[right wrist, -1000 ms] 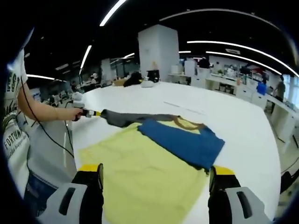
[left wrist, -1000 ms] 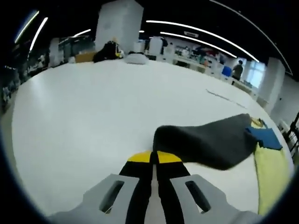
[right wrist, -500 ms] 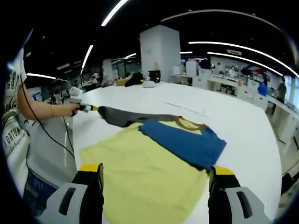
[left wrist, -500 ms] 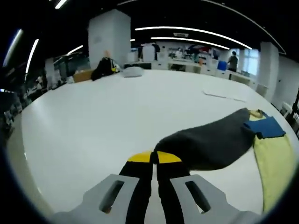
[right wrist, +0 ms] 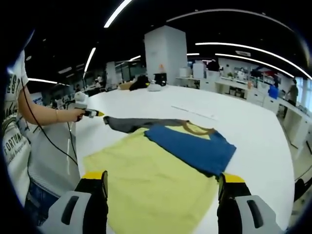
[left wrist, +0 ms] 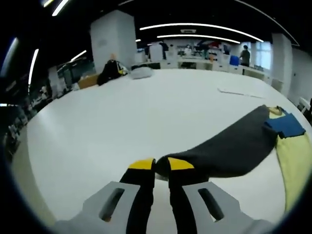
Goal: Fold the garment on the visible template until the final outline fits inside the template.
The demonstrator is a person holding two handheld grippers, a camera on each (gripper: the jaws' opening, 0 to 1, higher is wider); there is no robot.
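Left gripper: jaws now slightly parted, a thin gap between the yellow tips. Half a second ago they were pressed together on the end of the grey sleeve. The sleeve end now lies on the white table just beside the right-hand tip, apparently let go. In the right gripper view the left gripper stands a little clear of the sleeve end, where before it touched it.

Right gripper: jaws spread wide, holding nothing, hovering above the near hem of the garment; unchanged over the last second.

Garment: yellow body spread flat on the table, blue sleeve folded inward across the chest, grey sleeve stretched straight out toward the person's left side. Brown collar at the far end.

Template: cannot be made out under or around the garment.

Reading: the grey sleeve looks to have been drawn out straight and released. It is not yet folded inward, so the outline is still wide and most folds remain.
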